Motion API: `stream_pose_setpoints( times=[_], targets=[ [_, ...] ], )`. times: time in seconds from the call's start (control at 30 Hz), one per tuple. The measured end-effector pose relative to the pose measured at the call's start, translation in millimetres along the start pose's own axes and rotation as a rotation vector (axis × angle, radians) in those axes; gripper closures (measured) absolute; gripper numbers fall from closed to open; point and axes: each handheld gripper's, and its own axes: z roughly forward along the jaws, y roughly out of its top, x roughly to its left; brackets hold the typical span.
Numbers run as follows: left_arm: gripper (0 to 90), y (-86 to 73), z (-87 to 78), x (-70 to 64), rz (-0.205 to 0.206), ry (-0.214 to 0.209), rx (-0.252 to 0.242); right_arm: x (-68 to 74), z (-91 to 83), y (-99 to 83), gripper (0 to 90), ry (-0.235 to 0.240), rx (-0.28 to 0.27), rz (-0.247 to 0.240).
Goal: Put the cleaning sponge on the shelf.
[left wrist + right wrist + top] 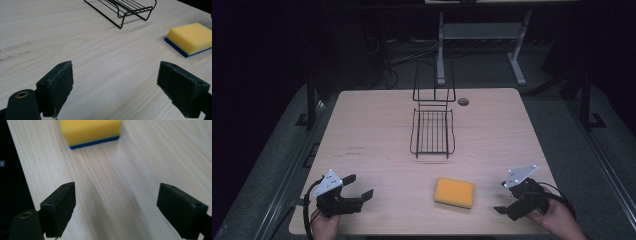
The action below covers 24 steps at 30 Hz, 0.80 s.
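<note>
Now the right gripper (510, 201), jaws spread wide, is facing the sponge (454, 192) just ahead, risking pushing it along the bench (372, 130) if lowered short.

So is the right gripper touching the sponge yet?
Apart. In the right gripper view, bare table lies between the open right gripper and the sponge; the high view shows the same gap.

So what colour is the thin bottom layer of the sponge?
Blue, beneath the yellow body of the sponge; the left gripper view shows it best.
</note>
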Motion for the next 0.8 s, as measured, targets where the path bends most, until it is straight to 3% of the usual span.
stream_pose_setpoints(
  times=[0.8],
  targets=[
    [12.8,0.3,-3.7,2.3,0.0,0.009,-0.009,5.3,2.8,26.7,14.7,0.027,0.012,-0.055]
  ],
)
